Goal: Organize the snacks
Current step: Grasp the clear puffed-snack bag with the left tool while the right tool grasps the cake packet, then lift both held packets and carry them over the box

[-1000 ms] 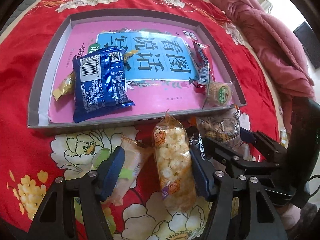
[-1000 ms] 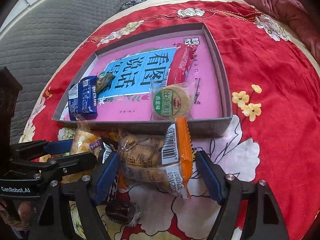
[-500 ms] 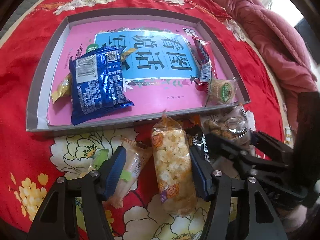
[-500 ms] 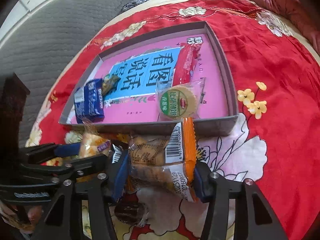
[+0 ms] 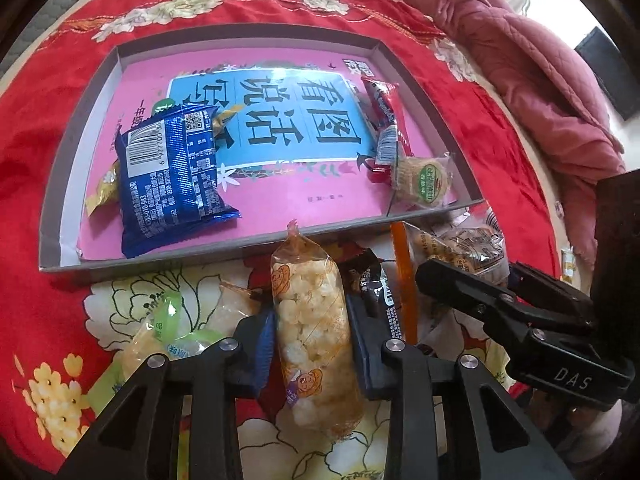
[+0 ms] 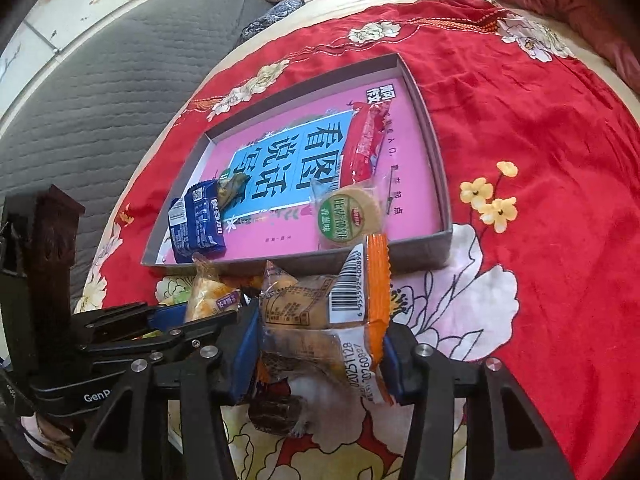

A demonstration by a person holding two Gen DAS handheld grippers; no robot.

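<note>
My left gripper (image 5: 311, 346) is shut on a clear popcorn packet (image 5: 310, 312) in front of the grey tray (image 5: 52, 184). My right gripper (image 6: 320, 346) is shut on an orange-edged pastry packet (image 6: 320, 312); it also shows in the left wrist view (image 5: 452, 248). The tray holds a pink book, a blue packet (image 5: 168, 172), a red sausage packet (image 5: 382, 120) and a round biscuit (image 5: 426, 176). A green-striped clear packet (image 5: 172, 332) lies left of my left gripper.
A red floral cloth (image 6: 520, 120) covers the bed. A black packet (image 5: 372, 280) lies between the two grippers. A dark wrapped sweet (image 6: 276, 414) lies under my right gripper. A pink quilt (image 5: 520, 60) is at the far right, a grey mattress (image 6: 100, 100) at the left.
Both grippers closed from open onto their packets: the left on the popcorn, the right on the pastry packet. Both views have lifted slightly.
</note>
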